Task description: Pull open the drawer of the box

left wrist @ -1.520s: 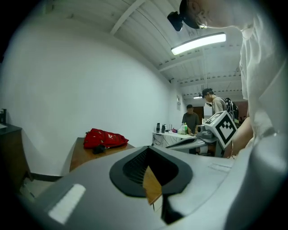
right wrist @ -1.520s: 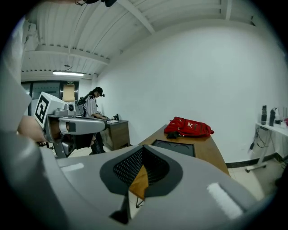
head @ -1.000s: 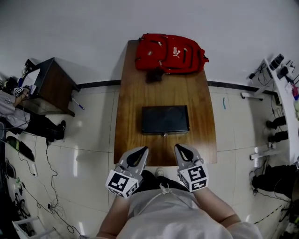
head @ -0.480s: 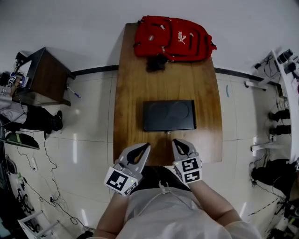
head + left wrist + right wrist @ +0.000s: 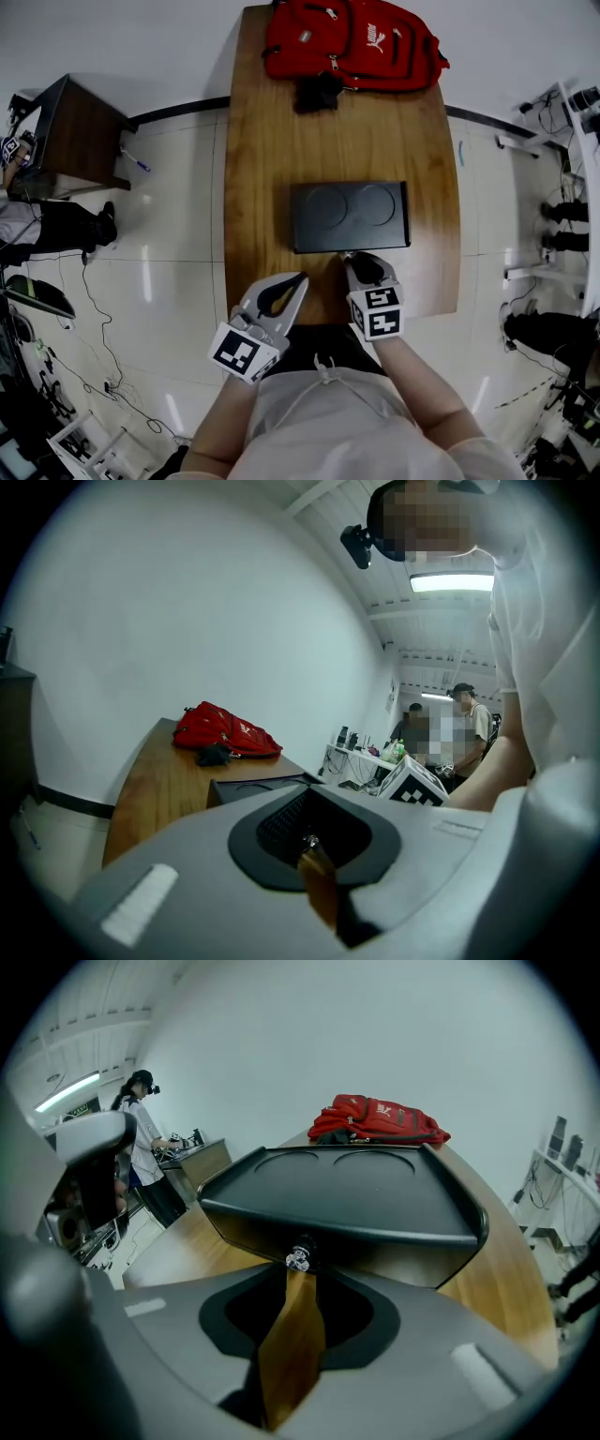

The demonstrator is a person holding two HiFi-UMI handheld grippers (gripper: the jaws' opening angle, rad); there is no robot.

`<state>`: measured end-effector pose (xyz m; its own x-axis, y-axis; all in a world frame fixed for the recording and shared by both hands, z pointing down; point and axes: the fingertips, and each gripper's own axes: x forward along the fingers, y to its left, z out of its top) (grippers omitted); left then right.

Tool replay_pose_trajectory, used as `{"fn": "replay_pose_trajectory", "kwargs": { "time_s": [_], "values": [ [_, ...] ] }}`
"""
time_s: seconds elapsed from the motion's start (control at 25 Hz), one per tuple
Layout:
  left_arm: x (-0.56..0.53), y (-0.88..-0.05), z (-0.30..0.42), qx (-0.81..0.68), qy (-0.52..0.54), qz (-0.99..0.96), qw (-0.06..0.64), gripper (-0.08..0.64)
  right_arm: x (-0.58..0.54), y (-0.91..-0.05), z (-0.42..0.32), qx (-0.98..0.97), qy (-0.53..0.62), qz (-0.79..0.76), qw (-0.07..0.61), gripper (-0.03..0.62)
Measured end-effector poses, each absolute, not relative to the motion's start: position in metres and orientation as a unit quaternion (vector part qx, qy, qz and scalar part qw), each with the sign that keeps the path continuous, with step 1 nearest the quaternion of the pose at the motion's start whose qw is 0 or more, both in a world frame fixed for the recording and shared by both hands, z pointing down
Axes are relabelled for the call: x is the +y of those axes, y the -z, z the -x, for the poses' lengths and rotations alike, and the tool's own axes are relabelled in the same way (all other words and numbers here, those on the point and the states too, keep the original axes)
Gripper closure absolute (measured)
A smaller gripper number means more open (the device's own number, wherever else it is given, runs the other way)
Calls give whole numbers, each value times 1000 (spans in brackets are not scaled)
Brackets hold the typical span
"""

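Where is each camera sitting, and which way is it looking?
Head view: on the person's head, looking steeply down at the table, black box and red backpack; left gripper, right gripper, forearms and chest show.
Left gripper view: rides the left gripper, looking along its shut, empty jaws over the table toward the backpack; the person's arm shows at right.
Right gripper view: rides the right gripper, looking along its jaws, closed on the box's knob.
Both gripper views share the box and backpack.

Bare wooden table (image 5: 262,141) lies open at 9 and 3 o'clock of the black box (image 5: 349,216), and at 12 until the red backpack (image 5: 352,42) blocks the far end.
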<state>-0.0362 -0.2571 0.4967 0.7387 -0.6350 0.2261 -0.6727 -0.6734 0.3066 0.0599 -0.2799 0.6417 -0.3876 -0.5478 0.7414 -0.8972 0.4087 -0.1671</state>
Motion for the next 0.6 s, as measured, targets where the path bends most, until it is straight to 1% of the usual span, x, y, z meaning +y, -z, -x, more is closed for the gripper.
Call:
{"fn": "replay_pose_trajectory", "kwargs": {
  "time_s": [0.16,0.48,0.6],
  "values": [
    [-263,-502,36,-354,-44,-911,206,554,-283,-645,-55,-772,-305,-470,300,503],
    [-262,-514,37,-333,-58,-916,219,554,-283,-647,-56,-752,-326,-484,308,522],
    [-261,-514,37,-326,-62,-919,214,554,-282,-647,-56,-753,-324,-482,309,523]
  ]
}}
